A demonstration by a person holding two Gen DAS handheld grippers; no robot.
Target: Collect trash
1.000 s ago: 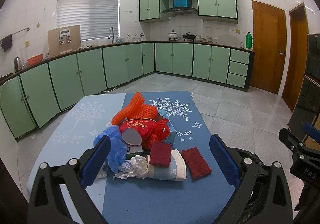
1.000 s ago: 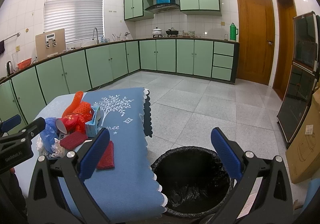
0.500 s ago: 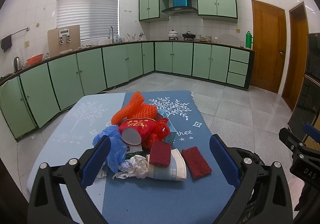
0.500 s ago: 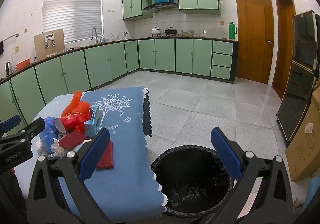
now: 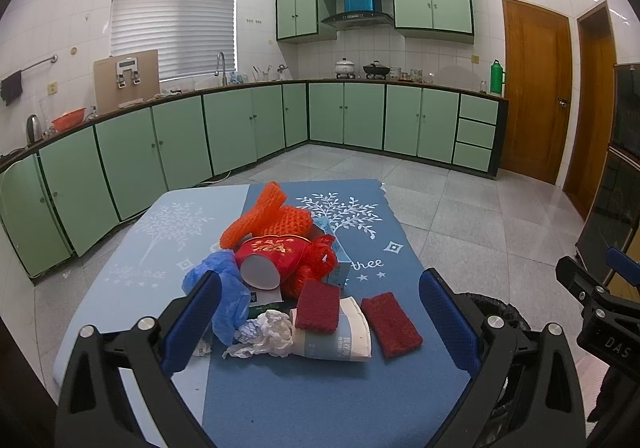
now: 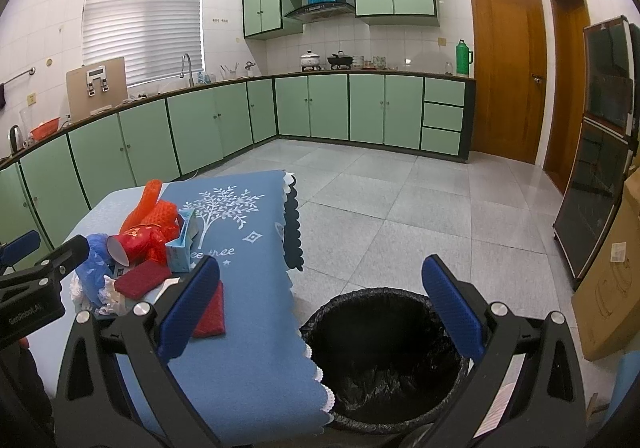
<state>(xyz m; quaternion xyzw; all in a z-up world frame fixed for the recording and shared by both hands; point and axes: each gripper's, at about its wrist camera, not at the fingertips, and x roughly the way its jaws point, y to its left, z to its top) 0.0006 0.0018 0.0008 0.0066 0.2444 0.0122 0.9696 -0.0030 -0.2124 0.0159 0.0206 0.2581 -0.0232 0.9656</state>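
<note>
A heap of trash lies on the blue tablecloth (image 5: pixel 320 388): an orange net (image 5: pixel 268 218), a red cup (image 5: pixel 270 258), a blue plastic bag (image 5: pixel 224 290), crumpled white paper (image 5: pixel 266 334), a flattened paper cup (image 5: pixel 340 340) and two dark red scouring pads (image 5: pixel 318 306) (image 5: pixel 392 322). My left gripper (image 5: pixel 320 322) hangs open just in front of the heap, with nothing between its fingers. My right gripper (image 6: pixel 320 308) is open above the table's right edge, beside the black-lined trash bin (image 6: pixel 384 360) on the floor.
A small light-blue carton (image 6: pixel 184 248) stands behind the heap. Green kitchen cabinets (image 5: pixel 240 128) run along the far walls, and wooden doors (image 5: pixel 536 88) stand at the right. A cardboard box (image 6: pixel 612 280) and a dark glass cabinet (image 6: pixel 596 168) sit right of the bin.
The right wrist view has shifted slightly. The trash and the left gripper have not visibly moved.
</note>
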